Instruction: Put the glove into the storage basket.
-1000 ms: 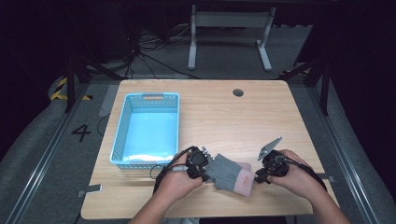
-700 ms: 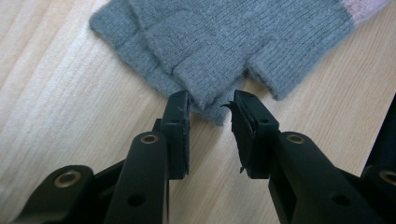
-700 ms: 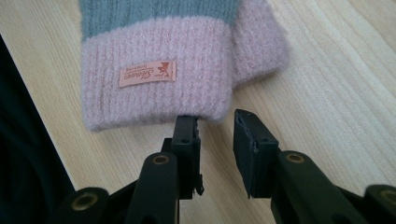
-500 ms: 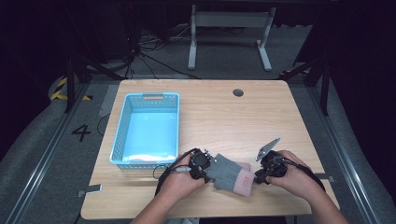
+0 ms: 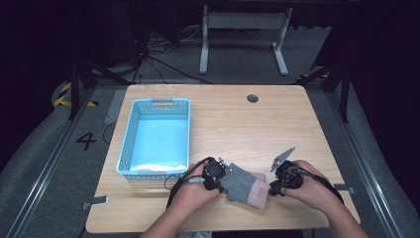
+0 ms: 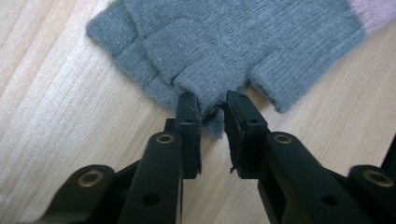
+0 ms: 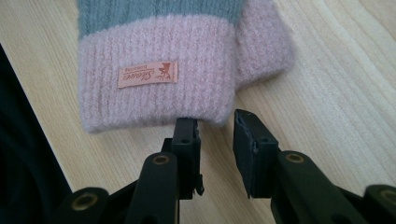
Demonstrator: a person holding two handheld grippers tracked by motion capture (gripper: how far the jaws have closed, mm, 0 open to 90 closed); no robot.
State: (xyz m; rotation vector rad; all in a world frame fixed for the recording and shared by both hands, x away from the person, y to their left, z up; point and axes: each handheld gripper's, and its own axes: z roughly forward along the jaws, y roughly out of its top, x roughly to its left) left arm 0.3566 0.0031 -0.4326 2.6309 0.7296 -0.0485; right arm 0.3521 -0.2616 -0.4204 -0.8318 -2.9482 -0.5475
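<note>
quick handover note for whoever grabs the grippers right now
Left hand-held gripper: jaws have just been closing on the grey finger end of the glove; knit sits between them, full pinch not certain.
Right hand-held gripper: open at the glove's pink cuff, nothing gripped.
Glove lies flat at the table's near edge; the blue basket is to its left.
Done: both ends approached. Left: grip, lift, probably into the basket.

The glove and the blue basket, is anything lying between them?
Nothing lies loose there. In the high view, the left gripper and its cable sit between glove and basket.
</note>
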